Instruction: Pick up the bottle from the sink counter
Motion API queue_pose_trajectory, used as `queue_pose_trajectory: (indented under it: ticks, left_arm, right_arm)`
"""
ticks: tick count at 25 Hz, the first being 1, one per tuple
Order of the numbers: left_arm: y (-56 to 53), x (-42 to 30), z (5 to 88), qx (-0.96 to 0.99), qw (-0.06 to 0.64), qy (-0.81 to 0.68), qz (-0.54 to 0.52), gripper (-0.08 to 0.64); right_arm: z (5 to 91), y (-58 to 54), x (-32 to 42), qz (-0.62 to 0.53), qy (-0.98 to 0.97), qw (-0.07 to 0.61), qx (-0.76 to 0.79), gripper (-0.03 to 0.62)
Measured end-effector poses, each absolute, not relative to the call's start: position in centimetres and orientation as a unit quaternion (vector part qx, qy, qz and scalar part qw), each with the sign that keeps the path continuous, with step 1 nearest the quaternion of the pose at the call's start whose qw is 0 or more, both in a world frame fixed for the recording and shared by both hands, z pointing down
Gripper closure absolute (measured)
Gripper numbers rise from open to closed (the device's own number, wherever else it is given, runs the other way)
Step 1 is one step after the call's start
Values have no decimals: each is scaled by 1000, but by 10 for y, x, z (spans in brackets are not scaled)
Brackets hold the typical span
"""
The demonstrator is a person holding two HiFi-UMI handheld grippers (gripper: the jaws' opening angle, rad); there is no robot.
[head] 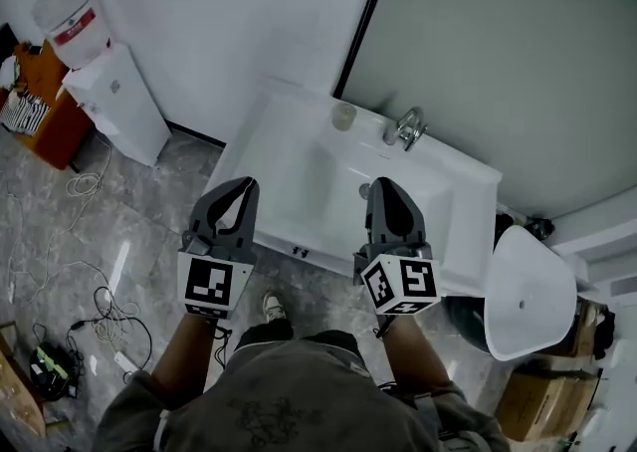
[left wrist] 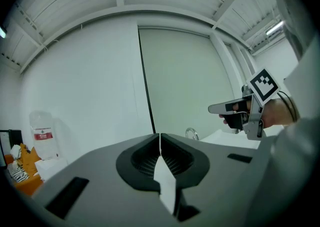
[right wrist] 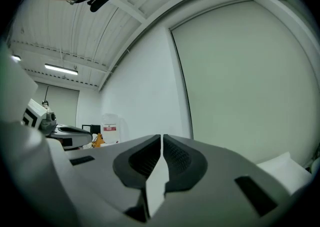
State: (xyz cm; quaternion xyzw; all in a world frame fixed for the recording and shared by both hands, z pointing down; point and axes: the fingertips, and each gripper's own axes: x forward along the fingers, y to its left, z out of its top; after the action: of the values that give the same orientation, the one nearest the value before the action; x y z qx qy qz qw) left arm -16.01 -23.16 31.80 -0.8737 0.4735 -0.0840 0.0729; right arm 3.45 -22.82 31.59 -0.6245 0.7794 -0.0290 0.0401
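Observation:
A small pale bottle stands at the back of the white sink counter, just left of the chrome faucet. Both grippers hover in front of the counter, short of the bottle. My left gripper is over the counter's front left part, its jaws pressed together with nothing between them. My right gripper is over the basin's front, also shut and empty. The bottle does not show in either gripper view; the left gripper view catches the faucet and the right gripper.
A water dispenser with its jug stands left of the counter, beside an orange cabinet. Cables lie on the floor. A white round lid and a cardboard box sit at the right. A large panel rises behind the sink.

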Motion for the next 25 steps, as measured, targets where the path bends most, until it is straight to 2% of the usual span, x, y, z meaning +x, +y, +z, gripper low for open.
queue_pose_trajectory:
  ticks: [7,17,23,24,25]
  left_arm:
    - [-247,-157,314,-880,65,466,-70,537]
    - [-267,-151,333,-866,56,489,-89,537]
    - [-274,-138,345,-871,25,483,-87,537]
    - [-275,-136,346,-871,23,482,-90,537]
    - [-277,-134,348,-871,24,481,-94,537]
  right_arm:
    - [320,-248,32,-55,774,49,-628,557]
    - [336,-275,31,-50,796,-5,-603,557]
    - [357,-304,26,-63,815,-19,-576,554]
    - [359,-310,29,-67,811,-16,-580,542]
    - [362,-318,31,-71,808,-12,-585,494]
